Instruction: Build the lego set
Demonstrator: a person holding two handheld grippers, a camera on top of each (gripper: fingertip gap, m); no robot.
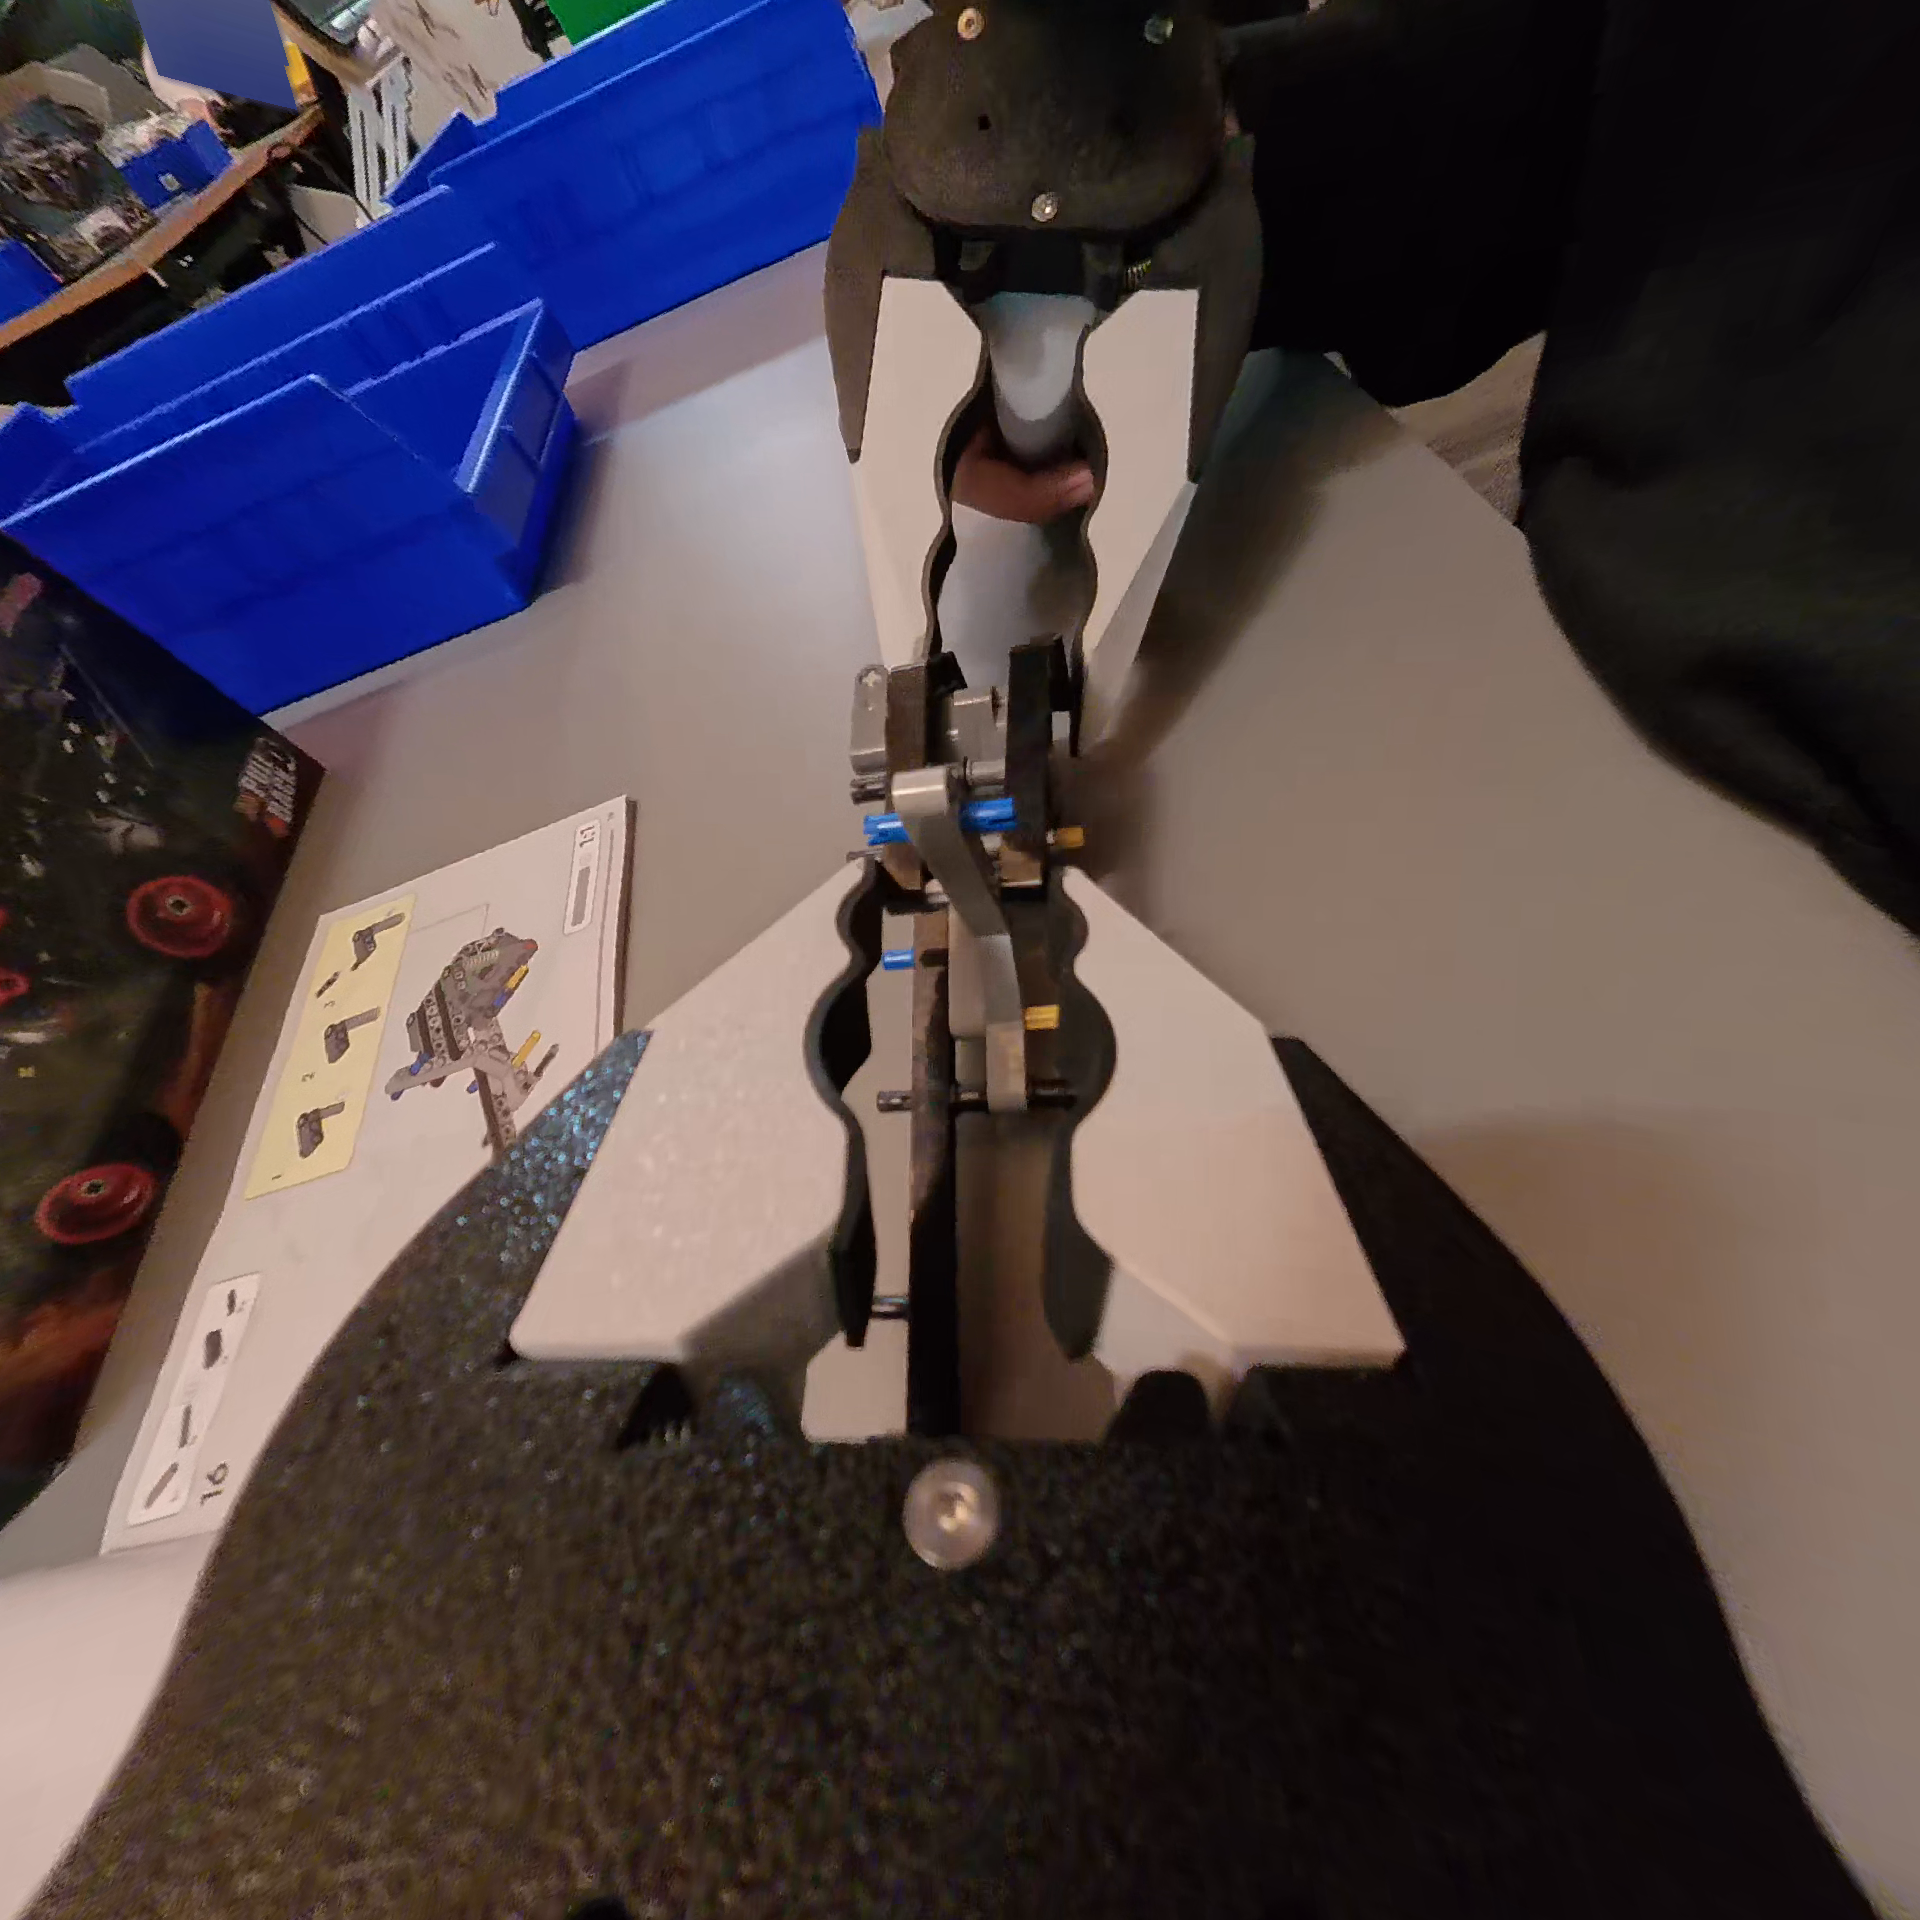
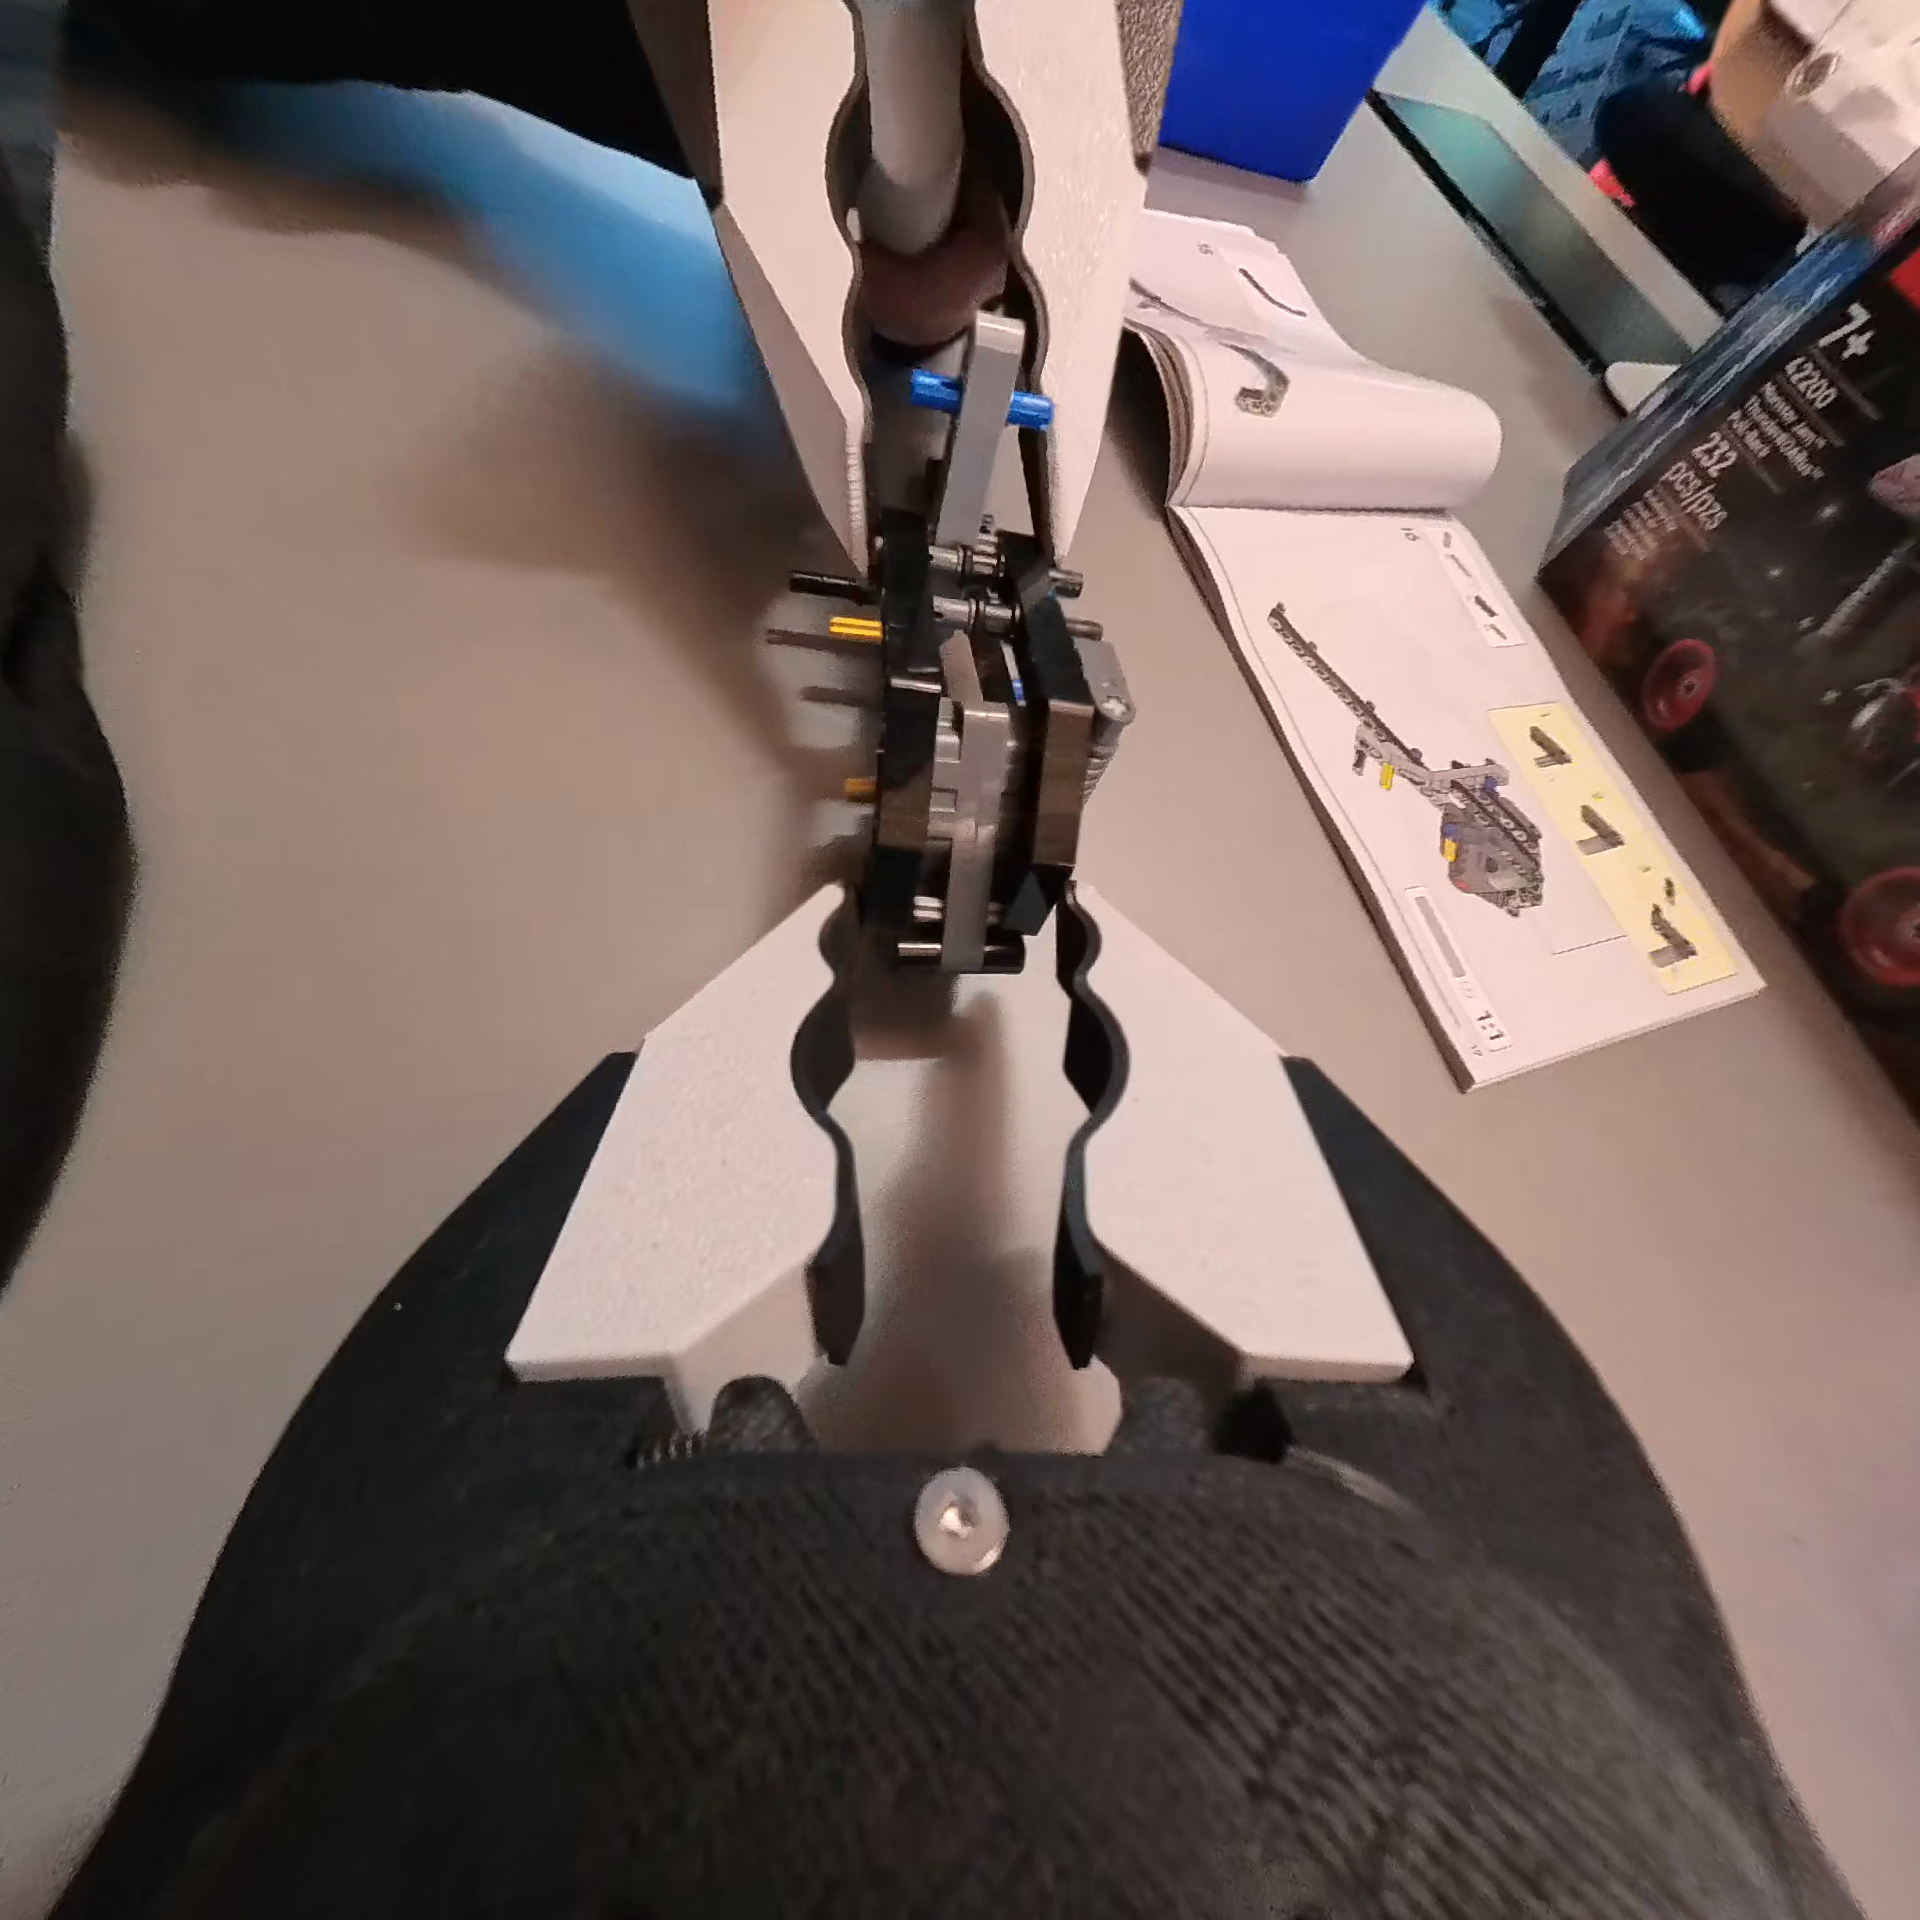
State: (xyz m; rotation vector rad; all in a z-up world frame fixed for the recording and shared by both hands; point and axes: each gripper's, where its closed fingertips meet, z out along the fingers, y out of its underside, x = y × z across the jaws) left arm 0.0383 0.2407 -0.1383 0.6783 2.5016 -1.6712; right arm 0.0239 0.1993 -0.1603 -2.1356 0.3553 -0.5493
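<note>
Left wrist view
- Left claw [image 1: 961, 925]: fingers drawn in tight on the near, long end of the model; a black beam runs back between them.
- Model [image 1: 961, 862]: black and grey beam assembly with blue and yellow pins, held above the surface between the two claws; a grey bent arm lies along its top.
- Right claw [image 1: 982, 717]: faces in from beyond the model, fingers pinched on its far, blocky end; a hand [image 1: 1023, 483] shows behind those fingers, around a grey handle.
- Surface [image 1: 1455, 935]: grey, beneath the model.
- Booklet [image 1: 416, 1049]: open, flat on the surface, left of the model.
- Box [image 1: 114, 997]: dark, with red wheels pictured, left of the booklet.
- Bins [image 1: 343, 447]: blue, far left of the model.
- Sleeve [image 1: 1714, 364]: dark, right of the model.

Right wrist view
- Right claw [image 2: 961, 904]: fingertips clamped on the near, blocky end of the model [image 2: 966, 769]; wider gap farther back.
- Left claw [image 2: 961, 499]: opposite, beyond the model, closed on the grey arm end with blue pins.
- Booklet [image 2: 1455, 748]: open on the surface [image 2: 416, 831], right of the model.
- Box [image 2: 1766, 582]: beyond the booklet, far right of the model.
- Bin [image 2: 1278, 83]: blue, behind the model, upper right.
</note>
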